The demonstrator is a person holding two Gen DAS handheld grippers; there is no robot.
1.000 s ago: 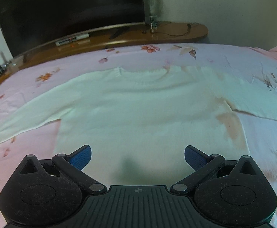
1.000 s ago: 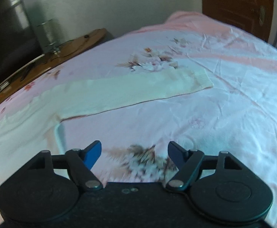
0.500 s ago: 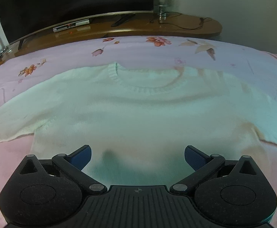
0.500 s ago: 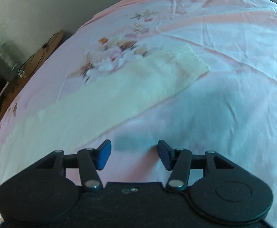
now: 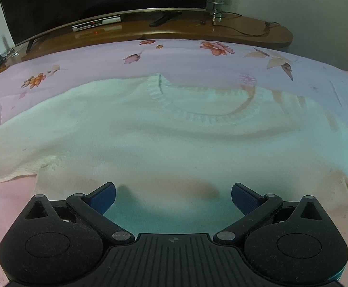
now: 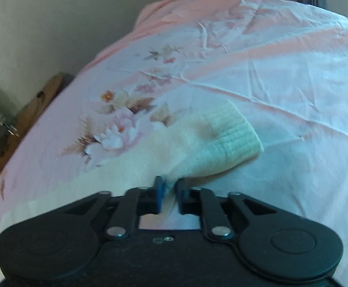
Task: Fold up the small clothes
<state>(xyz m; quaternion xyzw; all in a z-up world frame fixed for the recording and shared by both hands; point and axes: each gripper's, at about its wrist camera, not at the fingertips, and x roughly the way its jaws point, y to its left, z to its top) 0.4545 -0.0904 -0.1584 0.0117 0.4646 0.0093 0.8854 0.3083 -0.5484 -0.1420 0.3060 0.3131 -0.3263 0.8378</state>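
My right tool (image 6: pixel 169 186) has just pinched the cream knitted sweater's (image 5: pixel 174 148) sleeve at lower centre, ready to fold; left tool (image 5: pixel 173 196) stays wide.

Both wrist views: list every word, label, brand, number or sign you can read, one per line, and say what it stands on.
No text can be read in either view.
Set-top box on the wooden TV stand: front markings and a small red light, too small and blurred to read.
Left gripper: only a small cross mark on the body, no letters.
Cream sweater, floral bedsheet, right gripper: no writing visible.
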